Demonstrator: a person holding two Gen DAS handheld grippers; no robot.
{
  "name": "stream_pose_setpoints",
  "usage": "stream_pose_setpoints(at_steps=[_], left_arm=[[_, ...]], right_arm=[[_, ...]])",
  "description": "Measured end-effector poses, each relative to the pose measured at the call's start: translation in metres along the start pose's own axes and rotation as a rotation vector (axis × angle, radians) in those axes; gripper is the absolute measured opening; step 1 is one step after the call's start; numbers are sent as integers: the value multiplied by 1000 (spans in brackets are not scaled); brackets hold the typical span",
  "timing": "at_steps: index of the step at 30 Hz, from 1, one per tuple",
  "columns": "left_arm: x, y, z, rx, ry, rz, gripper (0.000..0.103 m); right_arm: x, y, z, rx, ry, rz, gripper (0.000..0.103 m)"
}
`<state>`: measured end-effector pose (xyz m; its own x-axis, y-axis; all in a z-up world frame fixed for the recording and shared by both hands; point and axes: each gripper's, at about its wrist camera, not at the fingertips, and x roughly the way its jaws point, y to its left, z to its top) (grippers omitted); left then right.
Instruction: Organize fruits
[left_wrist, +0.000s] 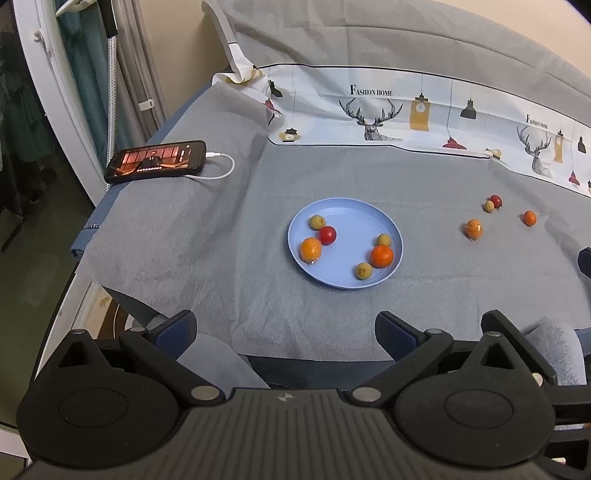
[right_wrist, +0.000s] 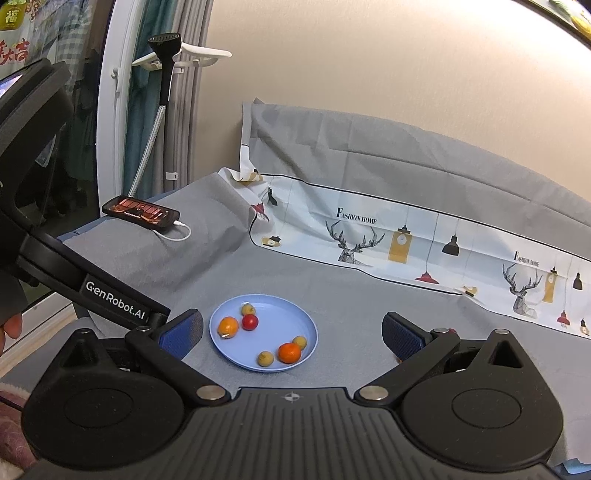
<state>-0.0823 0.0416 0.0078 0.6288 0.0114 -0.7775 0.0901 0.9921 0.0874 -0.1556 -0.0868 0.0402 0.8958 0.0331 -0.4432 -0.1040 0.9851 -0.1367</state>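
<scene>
A grey cloth (left_wrist: 229, 236) covers the tabletop ahead of my tongs, and beyond it a white printed cloth (left_wrist: 406, 110) with deer heads, hanging lamps and the words "Fashion Home" runs along the foot of a grey-draped backrest (right_wrist: 388, 147). Past that is a plain beige wall (right_wrist: 369, 66). Far off to the left of my left tongs (left_wrist: 286, 332) a phone (left_wrist: 155, 161) lies on the cloth with its screen lit, a white cable (left_wrist: 221, 168) plugged into its near end. Further left stand a white door frame (right_wrist: 114, 110), curtains, and a black garment steamer head (right_wrist: 166, 42) on its pole.

Straight ahead of both tongs sits a round blue plate (left_wrist: 345, 246). It carries six fruits: two oranges (one (left_wrist: 310, 249) on the left side, one (left_wrist: 382, 256) on the right), a red fruit (left_wrist: 327, 235) touching the left orange, and three small yellowish ones (left_wrist: 317, 222) spread around. Ahead and to the right of my left tongs, four more fruits lie loose on the cloth, well apart from the plate: an orange one (left_wrist: 473, 228), a second orange one (left_wrist: 529, 218) further right, and a small red fruit (left_wrist: 495, 201) touching a small yellowish one (left_wrist: 489, 206).

My left tongs are spread wide with nothing between them. My right tongs (right_wrist: 291, 334) are likewise spread wide and hold nothing, hanging above the near edge of the cloth.
</scene>
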Motion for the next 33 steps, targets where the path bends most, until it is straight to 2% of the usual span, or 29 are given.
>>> stream_pose_setpoints(at_steps=[6,11,14,18,24,29,33], left_arm=[[7,3,2,4,12,-26,103],[20,-6,14,30,36,-41,103],[24,-17,23,33,27,-57,103],[41,-45,39,87,60,-70,103],[84,-118,83,242,97,-115,103],[137,-212,135,379,62,-187,103],[202,-293,164,471,69,-237,103]], right_arm=[[9,-3,1,0,28,-1,102],[23,-13,1,42,55,-35,102],[26,-29,-5,89,59,-74,102],[41,-64,-17,163,92,-144,102],[83,-140,-52,358,155,-300,102],[136,-217,-88,492,200,-471,102],[192,-277,-111,519,228,-574,102]])
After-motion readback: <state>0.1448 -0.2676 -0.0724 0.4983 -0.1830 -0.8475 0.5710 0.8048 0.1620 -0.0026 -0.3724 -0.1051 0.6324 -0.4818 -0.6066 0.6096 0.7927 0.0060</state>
